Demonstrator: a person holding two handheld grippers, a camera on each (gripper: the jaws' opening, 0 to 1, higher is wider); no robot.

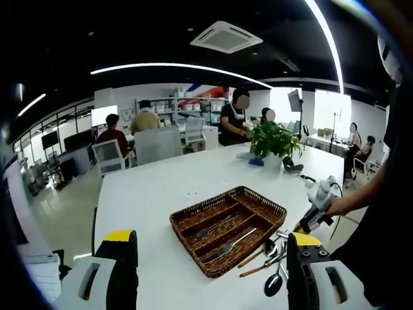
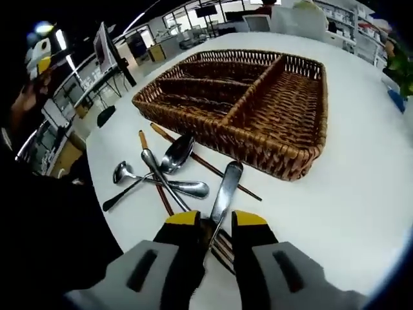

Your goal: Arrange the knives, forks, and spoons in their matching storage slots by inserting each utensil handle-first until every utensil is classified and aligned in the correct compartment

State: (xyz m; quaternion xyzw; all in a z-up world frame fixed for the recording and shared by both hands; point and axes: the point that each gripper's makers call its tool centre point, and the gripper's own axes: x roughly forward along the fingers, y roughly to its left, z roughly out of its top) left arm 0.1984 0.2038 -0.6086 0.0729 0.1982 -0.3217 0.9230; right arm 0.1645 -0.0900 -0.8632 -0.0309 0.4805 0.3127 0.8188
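A brown wicker basket (image 1: 258,205) (image 2: 284,97) with divided slots stands on the white table. In the left gripper view a fork (image 1: 233,245) and other dark utensils lie in its slots. Beside it lie loose spoons (image 2: 178,154) (image 1: 273,284) and brown-handled utensils (image 2: 210,167). My right gripper (image 2: 215,219) is shut on a silver fork (image 2: 226,184) low over the table, its handle pointing at the basket and its tines under the jaws. The right gripper (image 1: 319,205) also shows in the left gripper view, in a hand over the loose pile. My left gripper (image 1: 211,236) is open, wide apart, high above the near side of the basket.
A potted plant (image 1: 275,138) and a blue item (image 1: 256,161) sit at the table's far end. People sit and stand beyond it among chairs (image 1: 158,143). The table edge (image 2: 97,155) runs close to the loose utensils, and a person's body fills the right side (image 1: 387,213).
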